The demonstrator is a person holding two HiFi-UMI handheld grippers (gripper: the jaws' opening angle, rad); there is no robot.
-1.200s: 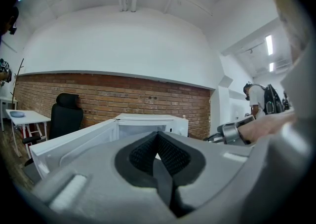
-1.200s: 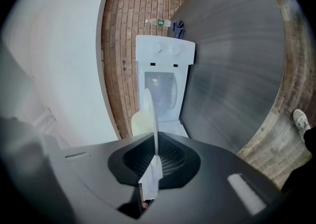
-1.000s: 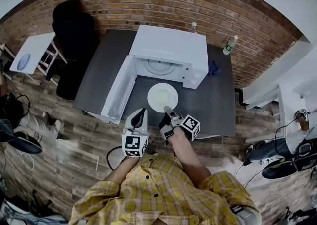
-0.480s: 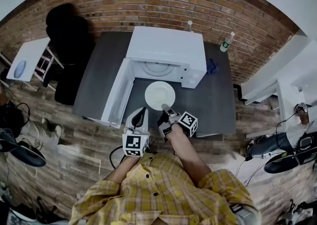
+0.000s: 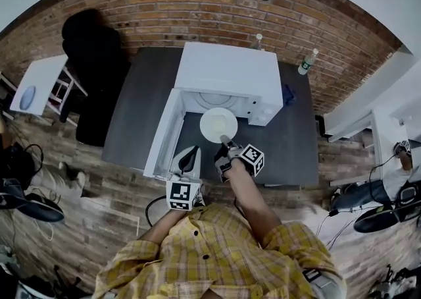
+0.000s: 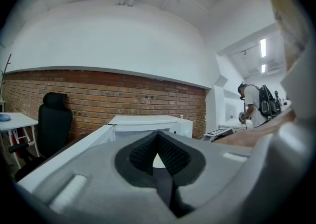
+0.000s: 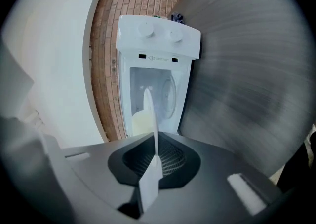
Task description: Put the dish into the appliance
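A white round plate (image 5: 218,124) hangs just in front of the cavity of the white microwave (image 5: 227,74), whose door (image 5: 162,138) swings open to the left. My right gripper (image 5: 225,141) is shut on the plate's near rim. In the right gripper view the plate (image 7: 149,114) shows edge-on between the pads of the right gripper (image 7: 156,156), pointing at the microwave's open cavity (image 7: 157,90). My left gripper (image 5: 189,153) hovers by the door's near end, shut and holding nothing. The left gripper (image 6: 159,159) view looks over the microwave (image 6: 148,122) top.
The microwave stands on a dark grey table (image 5: 139,103) against a brick wall. Two bottles (image 5: 307,60) (image 5: 257,41) and a small blue item (image 5: 288,93) sit behind and right of it. A black chair (image 5: 99,60) and white side table (image 5: 36,77) are at left. A person (image 6: 252,103) stands far right.
The right gripper has carried the plate forward, from over the open table to the mouth of the microwave. The left gripper has stayed beside the door.
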